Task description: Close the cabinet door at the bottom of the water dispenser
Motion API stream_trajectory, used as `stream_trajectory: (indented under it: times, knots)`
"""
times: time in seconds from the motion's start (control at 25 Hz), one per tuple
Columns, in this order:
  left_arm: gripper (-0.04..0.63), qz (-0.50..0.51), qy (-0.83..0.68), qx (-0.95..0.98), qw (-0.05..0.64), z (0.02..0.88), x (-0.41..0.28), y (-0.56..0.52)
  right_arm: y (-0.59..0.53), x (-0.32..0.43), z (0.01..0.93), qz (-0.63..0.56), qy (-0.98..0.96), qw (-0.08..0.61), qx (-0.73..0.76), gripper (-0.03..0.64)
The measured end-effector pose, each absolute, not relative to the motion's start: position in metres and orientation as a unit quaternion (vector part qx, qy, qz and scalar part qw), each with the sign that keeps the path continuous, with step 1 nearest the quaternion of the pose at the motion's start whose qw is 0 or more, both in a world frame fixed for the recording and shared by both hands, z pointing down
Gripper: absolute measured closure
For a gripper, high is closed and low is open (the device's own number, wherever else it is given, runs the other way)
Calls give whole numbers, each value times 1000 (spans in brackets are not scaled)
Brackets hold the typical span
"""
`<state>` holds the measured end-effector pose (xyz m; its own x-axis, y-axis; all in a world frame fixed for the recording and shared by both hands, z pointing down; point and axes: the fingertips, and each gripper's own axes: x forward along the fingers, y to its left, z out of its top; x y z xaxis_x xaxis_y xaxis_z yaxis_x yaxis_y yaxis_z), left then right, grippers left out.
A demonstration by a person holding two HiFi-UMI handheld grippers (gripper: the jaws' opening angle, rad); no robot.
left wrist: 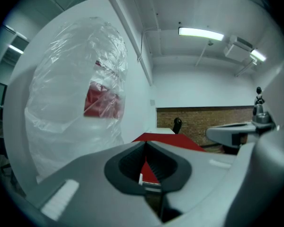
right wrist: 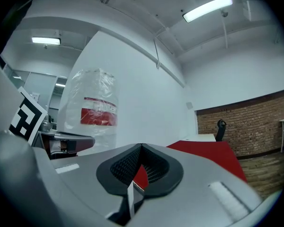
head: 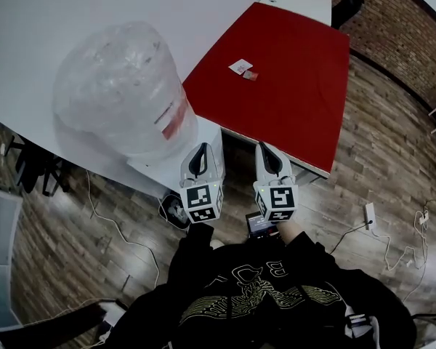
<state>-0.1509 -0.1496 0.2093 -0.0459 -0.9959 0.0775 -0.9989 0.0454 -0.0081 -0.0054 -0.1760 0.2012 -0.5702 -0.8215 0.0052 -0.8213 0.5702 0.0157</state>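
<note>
At the front of the water dispenser (head: pixel 157 167), just below its plastic-wrapped bottle (head: pixel 123 89), you hold both grippers side by side at about bottle height. The left gripper (head: pixel 200 151) sits right against the dispenser's front corner. The right gripper (head: pixel 266 151) is just beside it, on the side away from the dispenser and toward the red table (head: pixel 291 71). Each has its jaws brought together at the tips with nothing between them; only the red tabletop shows through the small gap behind the tips.

The cabinet door is at the foot of the dispenser, well below both grippers and slightly ahead of them. Your view barely reaches it, as the bottle, the dispenser top and the left gripper cover that front. A dark shape (head: pixel 173 211) by the dispenser's base may be the door or the cabinet's mouth, but I cannot tell which, nor whether the door is ajar or flush.

So this pose fits either a door waiting to be pushed or one already shut. If it does need a push, the left gripper is nearer. The door probably stands upright, so the reach would be down along the dispenser front.
</note>
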Motion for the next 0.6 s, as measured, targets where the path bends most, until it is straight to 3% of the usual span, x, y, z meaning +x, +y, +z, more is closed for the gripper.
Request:
stream_trajectory:
  times: [0.6]
  knots:
    - [589, 18, -720, 694, 9, 210, -153, -149, -178, -5, 200, 0, -886, -12, 463, 618]
